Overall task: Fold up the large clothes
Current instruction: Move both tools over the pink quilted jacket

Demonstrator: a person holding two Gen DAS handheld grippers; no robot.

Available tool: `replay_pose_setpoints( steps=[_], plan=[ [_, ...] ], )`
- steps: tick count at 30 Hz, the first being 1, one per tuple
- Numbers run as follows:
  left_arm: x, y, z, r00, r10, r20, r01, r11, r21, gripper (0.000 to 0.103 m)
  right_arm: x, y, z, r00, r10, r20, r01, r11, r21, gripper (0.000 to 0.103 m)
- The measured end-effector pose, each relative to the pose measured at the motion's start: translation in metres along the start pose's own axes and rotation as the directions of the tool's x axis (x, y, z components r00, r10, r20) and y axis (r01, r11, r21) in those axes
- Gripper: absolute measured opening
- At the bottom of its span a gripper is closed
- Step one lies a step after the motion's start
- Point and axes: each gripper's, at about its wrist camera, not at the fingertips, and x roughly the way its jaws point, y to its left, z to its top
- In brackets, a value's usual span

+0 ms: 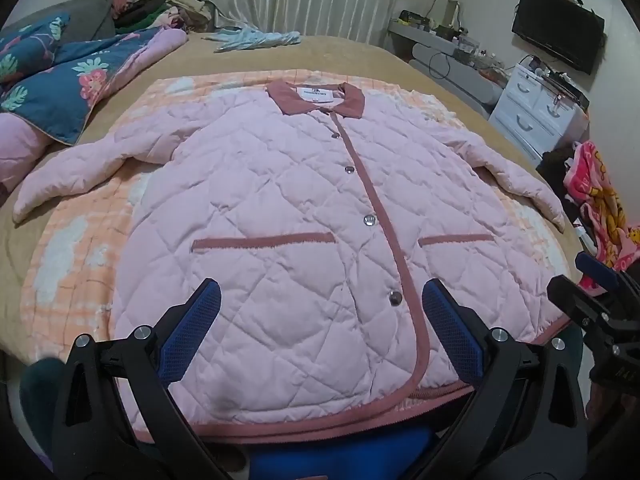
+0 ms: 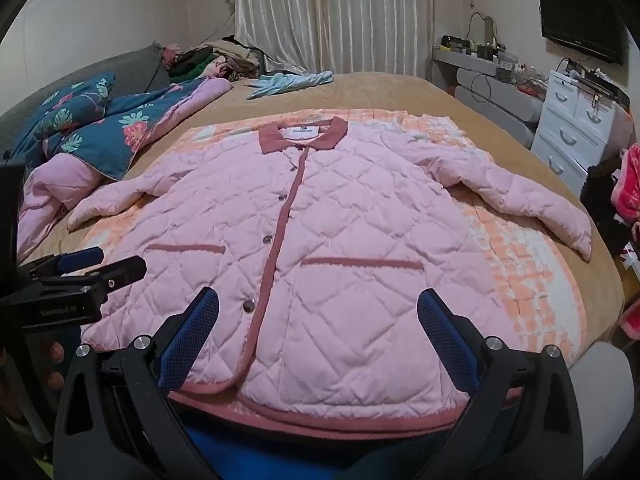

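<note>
Striped curtains point(image 2: 332, 16) close off the far wall behind a wide bed point(image 2: 400, 92) under a tan cover, with a white drawer unit point(image 2: 576, 120) and a dark screen point(image 2: 580, 20) to one side. Only the left wrist view takes in a bright pink and yellow cloth point(image 1: 600, 208) off the bed's edge; only the right wrist view catches fingertips point(image 2: 56, 354) of the hand holding the other tool. Each view also shows the neighbouring tool at its border. A pink quilted jacket point(image 1: 280, 208) lies flat and face up on an orange checked blanket point(image 1: 80, 264) in the middle of the bed, collar point(image 1: 316, 98) far, hem near, both sleeves spread outward. It is snapped shut, with dusty rose trim along the placket, pockets and hem. Left tongs point(image 1: 320, 332) and right tongs point(image 2: 318, 336) both stand fully spread above the hem, holding nothing.
</note>
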Motion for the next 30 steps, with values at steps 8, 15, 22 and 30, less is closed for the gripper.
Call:
replay_pose_setpoints(
  steps=[8, 15, 22, 30],
  plan=[
    [0.003, 0.008, 0.025, 1.0, -0.002, 0.027, 0.002, 1.0, -0.009, 0.095, 0.012, -0.001, 0.031, 1.0, -0.008, 0.011, 0.007, 1.0, 0.016, 0.099],
    [0.015, 0.014, 0.056, 1.0, -0.01, 0.018, 0.01, 1.0, -0.029, 0.095, 0.025, -0.002, 0.055, 1.0, 0.013, 0.025, -0.014, 0.999, 0.038, 0.099],
    [0.028, 0.021, 0.087, 1.0, 0.003, 0.016, -0.003, 0.999, -0.046, 0.095, 0.038, -0.011, 0.082, 0.999, 0.006, 0.037, -0.009, 0.998, 0.06, 0.099],
    [0.039, 0.024, 0.113, 0.998, -0.017, 0.052, 0.019, 0.998, -0.056, 0.095, 0.055, -0.021, 0.112, 0.999, -0.005, 0.054, 0.001, 0.998, 0.07, 0.099]
  ],
)
